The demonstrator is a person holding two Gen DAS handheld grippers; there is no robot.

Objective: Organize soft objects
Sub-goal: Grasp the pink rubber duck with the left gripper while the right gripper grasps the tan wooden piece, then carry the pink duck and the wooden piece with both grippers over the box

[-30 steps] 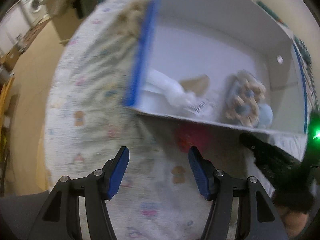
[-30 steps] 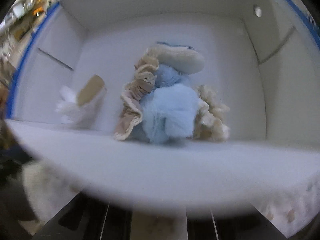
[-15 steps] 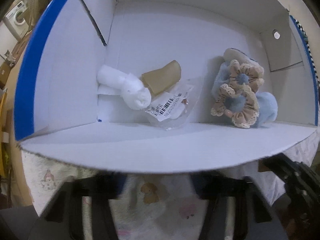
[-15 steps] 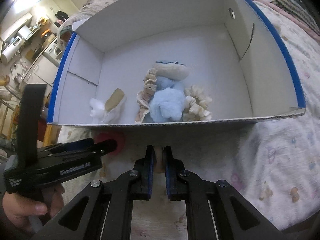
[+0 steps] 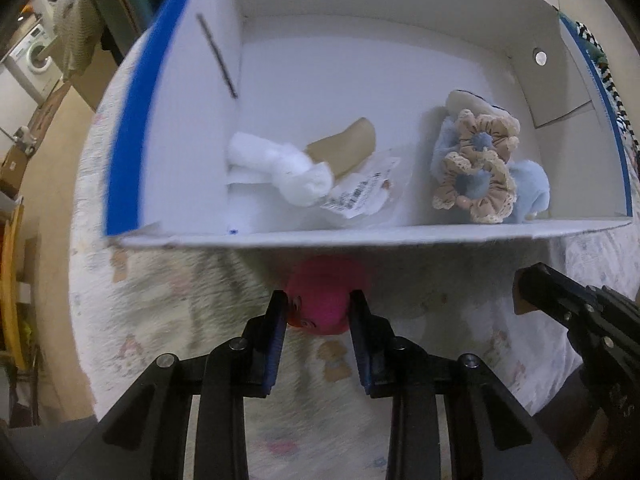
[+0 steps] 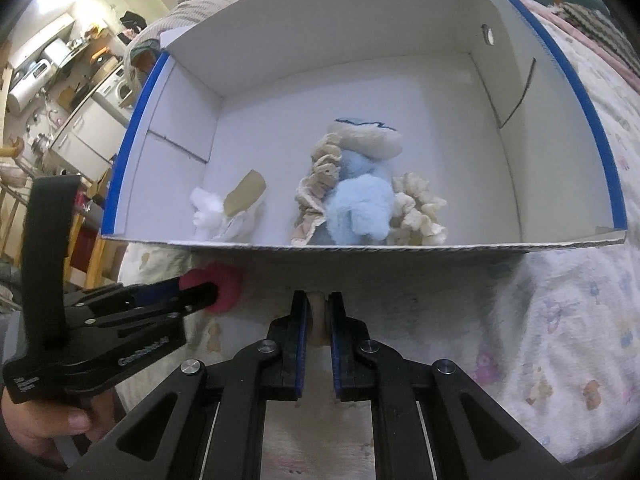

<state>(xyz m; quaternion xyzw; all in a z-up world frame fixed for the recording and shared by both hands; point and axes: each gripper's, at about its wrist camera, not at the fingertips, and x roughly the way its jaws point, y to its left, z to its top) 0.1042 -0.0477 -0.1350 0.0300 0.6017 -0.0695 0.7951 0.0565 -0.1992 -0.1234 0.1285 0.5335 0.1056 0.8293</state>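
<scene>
A white cardboard box (image 5: 360, 236) with blue rims stands on the patterned bedspread; it also shows in the right wrist view (image 6: 360, 245). Inside lie a white fluffy piece with a tan tag (image 5: 288, 164), a plastic bag with a barcode (image 5: 360, 196), and a heap of blue plush and beige scrunchies (image 5: 476, 160) (image 6: 356, 200). My left gripper (image 5: 320, 312) is shut on a pink soft ball (image 5: 324, 300) (image 6: 224, 288) just in front of the box's near wall. My right gripper (image 6: 318, 316) is shut on a small beige object (image 6: 318, 320), also in front of the box.
The bedspread (image 6: 560, 320) with small cartoon prints runs under and around the box. A kitchen area with a washing machine (image 6: 116, 88) lies far left. The right gripper's tip (image 5: 560, 304) shows in the left wrist view at lower right.
My left gripper has pulled back from the box wall and closed on the pink ball. My right gripper stays shut on the beige object in front of the box.
</scene>
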